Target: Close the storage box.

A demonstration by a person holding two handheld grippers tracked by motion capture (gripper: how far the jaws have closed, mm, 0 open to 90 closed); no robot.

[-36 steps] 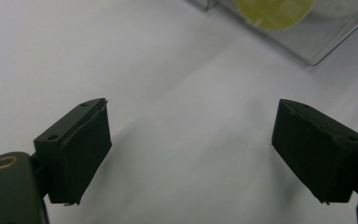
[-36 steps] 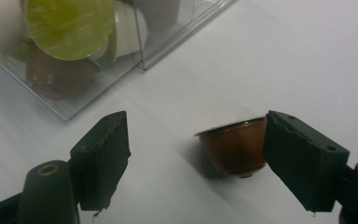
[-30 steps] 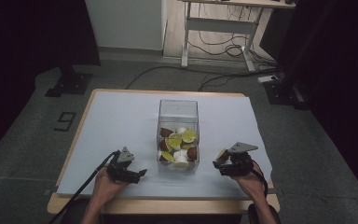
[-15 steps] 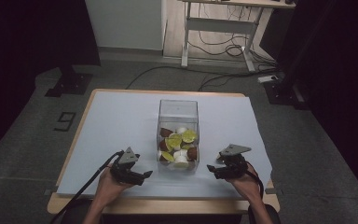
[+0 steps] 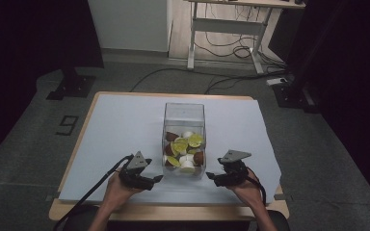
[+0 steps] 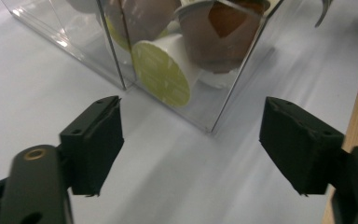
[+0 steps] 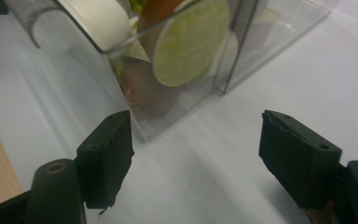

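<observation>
A clear plastic box (image 5: 184, 120) stands in the middle of the white sheet (image 5: 120, 125), holding several green-lidded, brown and white capsules (image 5: 183, 147). My left gripper (image 5: 157, 179) is at the box's near left corner, a hand behind it. Its jaws have just been closing with nothing between them, and they stand open. In the left gripper view, the left gripper (image 6: 198, 140) faces the box corner (image 6: 214, 126) and a green-lidded capsule (image 6: 161, 74) inside. My right gripper (image 5: 212, 178) hangs open at the near right corner. The right gripper (image 7: 200, 140) looks at a green lid (image 7: 191, 42) through the wall.
The wooden table edge (image 5: 173, 212) runs just behind both hands. On the floor to the left are a "9" mark (image 5: 67, 125) and a black stand base (image 5: 72, 86). A desk frame with cables (image 5: 226, 33) stands at the back.
Both hands have moved inward toward the near end of the box. The left gripper's jaws have narrowed a little.
</observation>
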